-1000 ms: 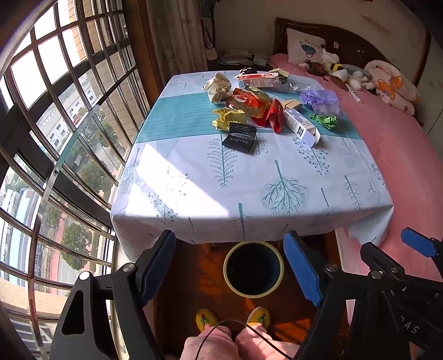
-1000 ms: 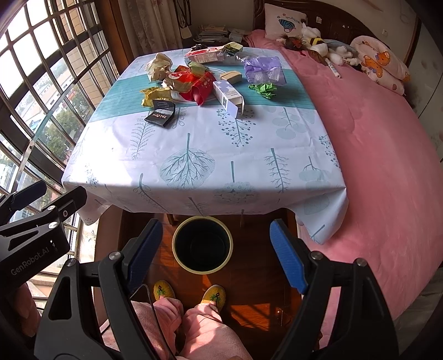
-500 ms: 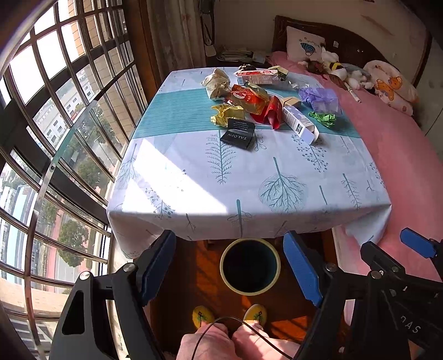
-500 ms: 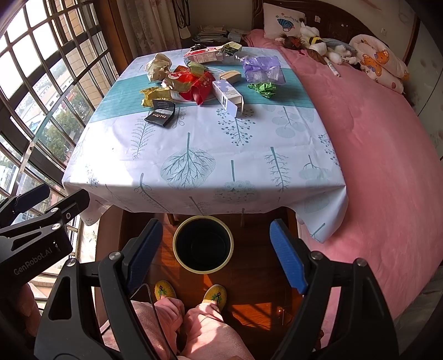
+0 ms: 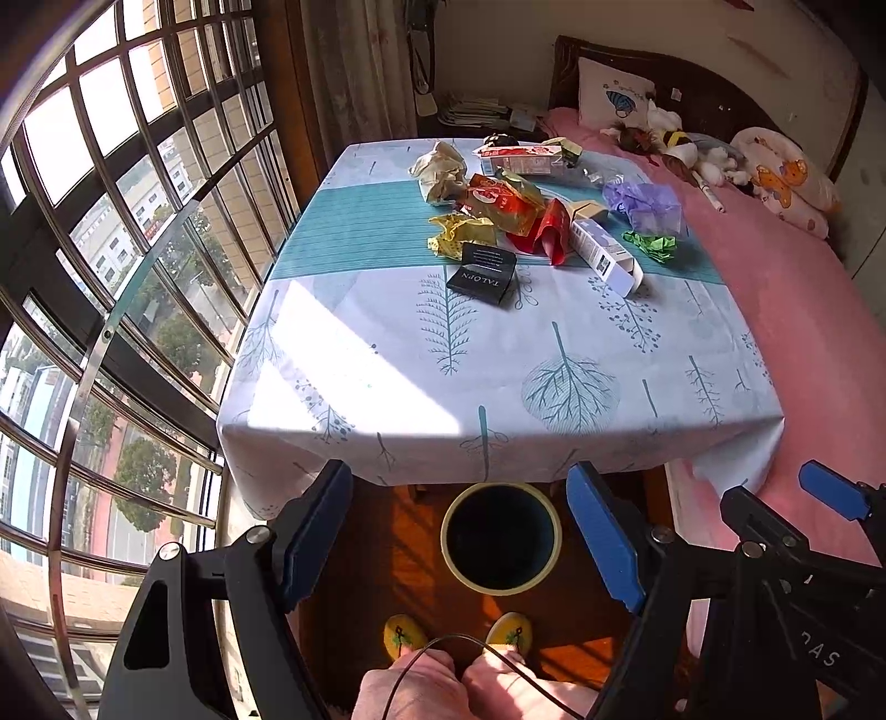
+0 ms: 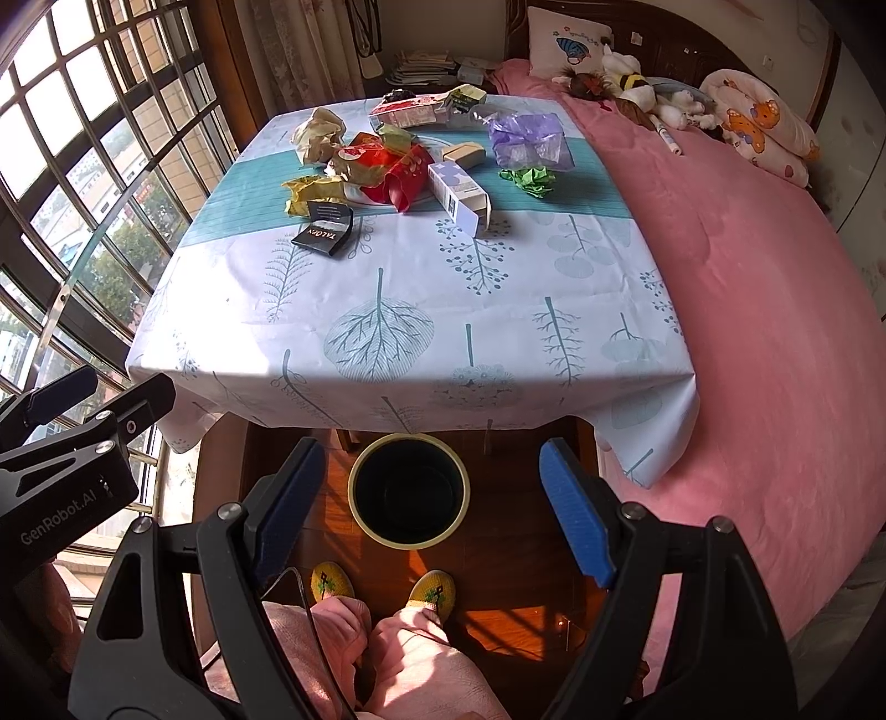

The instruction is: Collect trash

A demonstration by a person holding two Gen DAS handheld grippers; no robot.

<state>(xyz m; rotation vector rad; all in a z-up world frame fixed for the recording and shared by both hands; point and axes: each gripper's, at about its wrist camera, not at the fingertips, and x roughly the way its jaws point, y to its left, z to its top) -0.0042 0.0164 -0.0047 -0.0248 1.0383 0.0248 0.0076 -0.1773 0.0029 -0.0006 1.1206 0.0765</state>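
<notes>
pink bed (image 6: 747, 288), white pillow (image 6: 570, 44), barred window (image 5: 111, 221)

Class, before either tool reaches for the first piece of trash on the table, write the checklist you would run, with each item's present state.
1. Left tool open, nothing held: ok.
2. Right tool open, nothing held: ok.
3. Bin upright, mouth unobstructed: ok.
4. Bin has room: ok, looks empty.
5. Trash reachable: not ok; black packet, the nearest piece, lies far across the tablecloth.
6. Black packet's weight: cannot tell.

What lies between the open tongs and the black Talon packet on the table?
Nothing visible: only bare tablecloth lies between both tongs (left tongs, right tongs) and the black packet, the nearest piece of trash.
</notes>
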